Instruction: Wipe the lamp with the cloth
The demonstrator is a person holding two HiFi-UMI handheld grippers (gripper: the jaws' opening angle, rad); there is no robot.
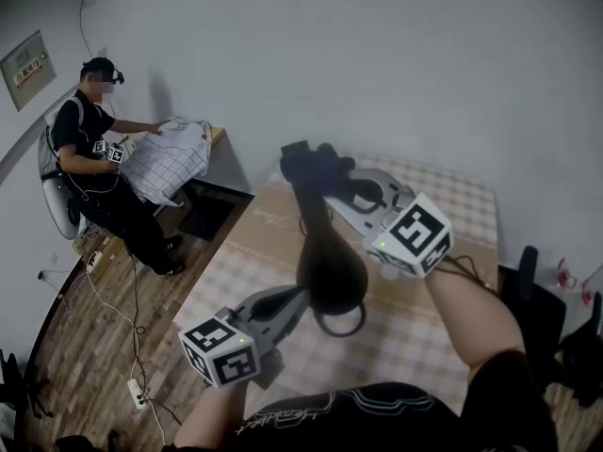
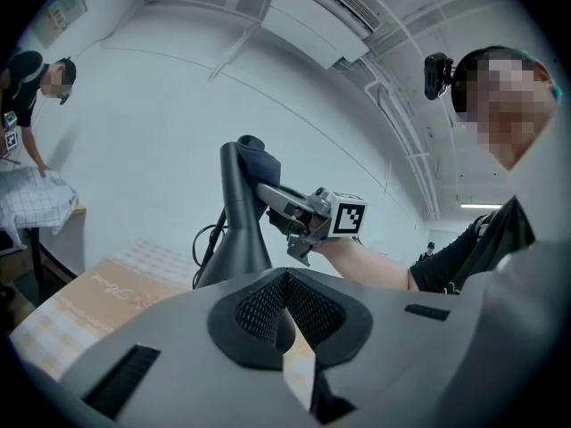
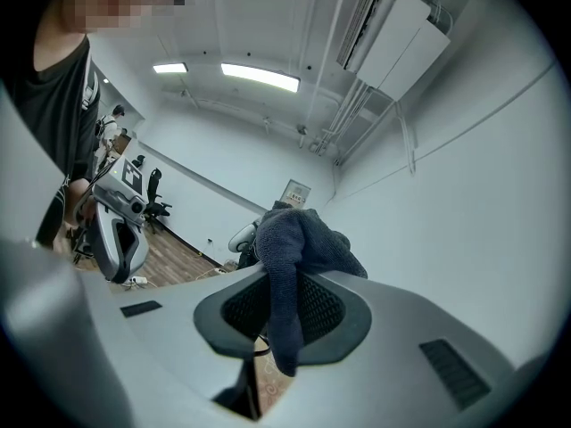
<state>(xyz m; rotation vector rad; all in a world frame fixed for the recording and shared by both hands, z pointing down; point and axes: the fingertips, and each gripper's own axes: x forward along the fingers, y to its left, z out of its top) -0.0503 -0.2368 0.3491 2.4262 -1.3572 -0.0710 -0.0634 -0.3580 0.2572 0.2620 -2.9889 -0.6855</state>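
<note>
No legible text — wall plaque (image 1: 27,68) lettering too small, cursive on tablecloth's brown band (image 1: 256,235) unreadable

Black lamp (image 1: 330,266) stands on the checked tabletop (image 1: 443,205), neck narrowing toward its top end. At that top end, the right hand-held gripper (image 1: 325,179) holds a dark cloth (image 1: 303,161) against the lamp. The left hand-held gripper (image 1: 294,301) lies at the lamp's lower left, tips against the wide base. Far left of the lamp, a second person (image 1: 89,149) handles a checked white sheet (image 1: 170,163). Wooden floor (image 1: 85,347) lies left of the lamp.
</note>
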